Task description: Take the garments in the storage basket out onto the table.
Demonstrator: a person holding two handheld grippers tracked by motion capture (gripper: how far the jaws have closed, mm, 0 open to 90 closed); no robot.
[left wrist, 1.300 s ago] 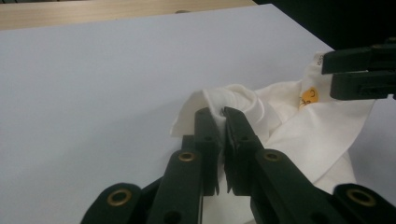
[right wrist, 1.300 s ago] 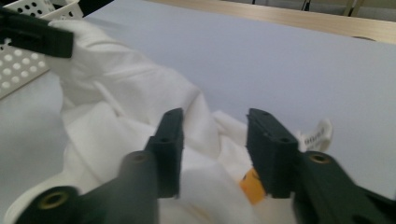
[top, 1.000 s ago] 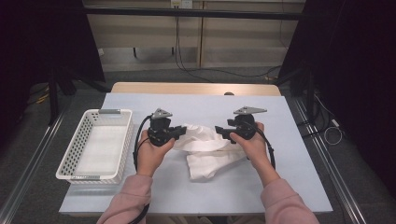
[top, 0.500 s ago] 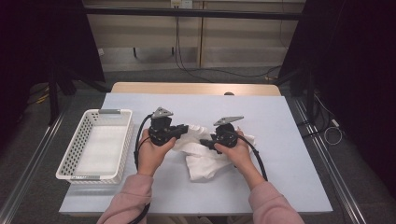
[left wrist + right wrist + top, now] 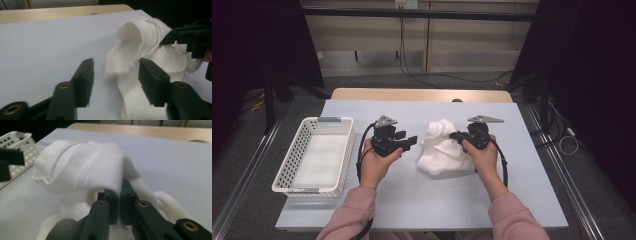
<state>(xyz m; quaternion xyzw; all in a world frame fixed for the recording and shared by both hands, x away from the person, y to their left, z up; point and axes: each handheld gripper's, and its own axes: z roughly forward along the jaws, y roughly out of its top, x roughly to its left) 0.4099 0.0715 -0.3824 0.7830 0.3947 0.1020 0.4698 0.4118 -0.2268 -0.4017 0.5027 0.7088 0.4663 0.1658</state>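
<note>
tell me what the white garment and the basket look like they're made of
White garment: soft matte knit cloth, likely cotton jersey; it drapes in folds and shows a stitched hem. Basket: white, looks like rigid moulded plastic, its walls a regular lattice of small holes and slightly glossy.

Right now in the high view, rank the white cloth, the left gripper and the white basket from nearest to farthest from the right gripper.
1. The white cloth: pinched in the right gripper, bunched at the table's middle.
2. The left gripper: just past the cloth's left edge, jaws apart, just been opening with nothing between them.
3. The white basket: farthest, at the table's left edge.
</note>
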